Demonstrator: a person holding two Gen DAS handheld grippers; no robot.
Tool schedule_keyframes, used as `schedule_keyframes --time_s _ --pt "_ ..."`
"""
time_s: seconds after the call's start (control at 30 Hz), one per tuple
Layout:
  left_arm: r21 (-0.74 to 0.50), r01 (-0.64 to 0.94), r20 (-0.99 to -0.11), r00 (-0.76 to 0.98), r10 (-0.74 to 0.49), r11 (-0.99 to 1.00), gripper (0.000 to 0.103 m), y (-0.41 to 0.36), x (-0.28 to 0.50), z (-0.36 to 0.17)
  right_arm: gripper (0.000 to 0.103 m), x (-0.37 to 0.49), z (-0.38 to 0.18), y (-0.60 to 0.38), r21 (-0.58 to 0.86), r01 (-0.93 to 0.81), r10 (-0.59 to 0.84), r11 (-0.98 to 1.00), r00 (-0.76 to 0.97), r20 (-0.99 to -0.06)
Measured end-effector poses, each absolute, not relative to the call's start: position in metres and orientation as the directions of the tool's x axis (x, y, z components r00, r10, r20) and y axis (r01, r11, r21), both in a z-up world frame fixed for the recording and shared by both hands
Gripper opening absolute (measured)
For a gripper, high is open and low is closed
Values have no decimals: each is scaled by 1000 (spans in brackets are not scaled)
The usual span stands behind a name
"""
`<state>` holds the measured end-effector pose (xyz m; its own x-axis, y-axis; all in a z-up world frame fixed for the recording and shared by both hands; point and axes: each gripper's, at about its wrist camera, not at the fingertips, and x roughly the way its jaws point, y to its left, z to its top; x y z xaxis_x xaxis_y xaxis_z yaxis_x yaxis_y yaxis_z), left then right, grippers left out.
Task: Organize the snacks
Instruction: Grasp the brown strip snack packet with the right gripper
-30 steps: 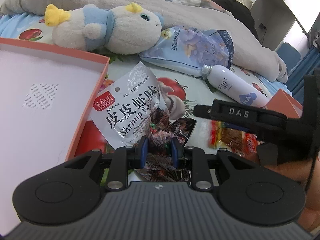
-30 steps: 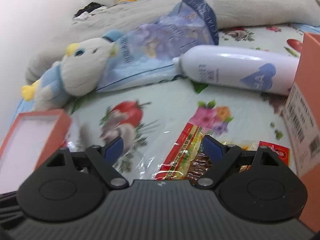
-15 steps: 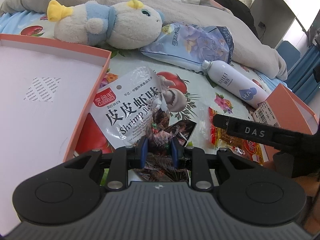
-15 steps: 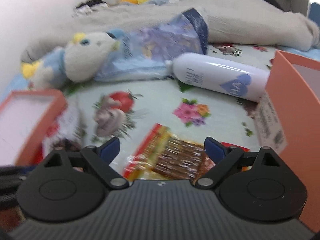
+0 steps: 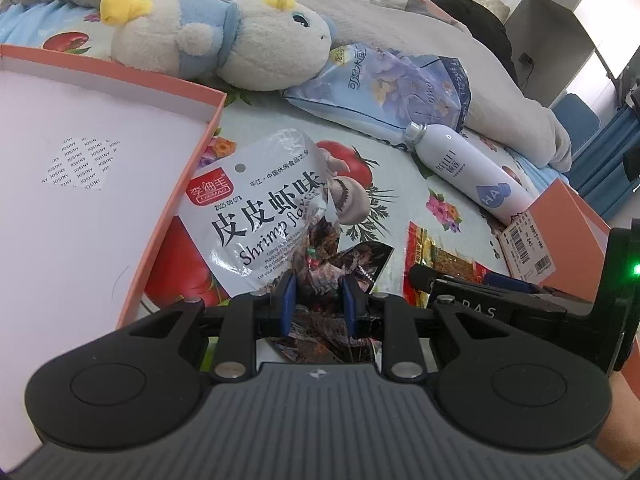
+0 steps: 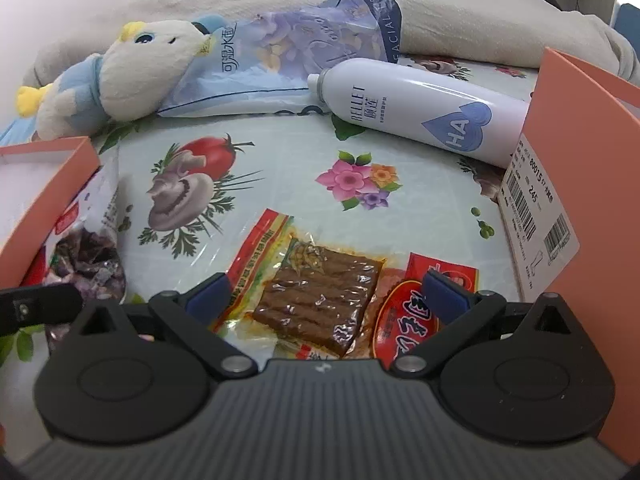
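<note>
Two grippers out over a flowery bed sheet [image 6: 280, 160], with a white bottle [image 6: 420, 112] lying on its side in the middle of it all.

Left gripper [image 5: 316, 300]: pinched tight on the dark bottom end of a silver shrimp snack bag [image 5: 260, 208], blue pads [image 5: 287, 296] pressing from both sides. Bag well to the left of the white bottle [image 5: 468, 176] and closer to the camera, its top tipped toward the bottle's cap end.

Right gripper [image 6: 326, 294]: jaws wide apart, and just been opening more. Between them, but not squeezed, a clear pack of brown snack strips [image 6: 316, 280], flat on the sheet. Pack in front of the white bottle, well apart from it. Right next to the pack, under the bottle's fat end, a red snack pack [image 6: 408, 316], partly tucked behind the right-side finger.

Just behind the bottle's cap end, a pale blue tissue pack [image 5: 392, 92] (flowers printed on it). Left of the bottle, past the tissue pack, a soft white and blue plush toy [image 5: 224, 40] with its head against that pack.

Far left of the bottle, an orange box lid [image 5: 188, 184], white inside. At the bottle's fat end, an orange box [image 6: 568, 200] with a barcode sticker, hiding the very bottom of the bottle.
</note>
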<state>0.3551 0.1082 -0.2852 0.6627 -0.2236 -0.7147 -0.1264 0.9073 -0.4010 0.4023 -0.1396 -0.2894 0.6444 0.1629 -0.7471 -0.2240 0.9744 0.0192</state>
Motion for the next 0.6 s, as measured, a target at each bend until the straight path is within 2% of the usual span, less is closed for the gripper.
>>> schedule_keyframes --time_s 0.03,0.13,0.6 --pt "-401 -126 -716 661 -224 908 28 108 355 -285 80 400 -288 -138 15 -232 168 973 653 -739" --pt "-391 -122 -720 658 -221 912 28 105 355 -283 62 395 -283 -131 4 -226 157 974 664 -731" --pt "-349 -104 -715 672 -193 931 25 97 332 -265 56 354 -266 -135 41 -247 198 968 653 -731"
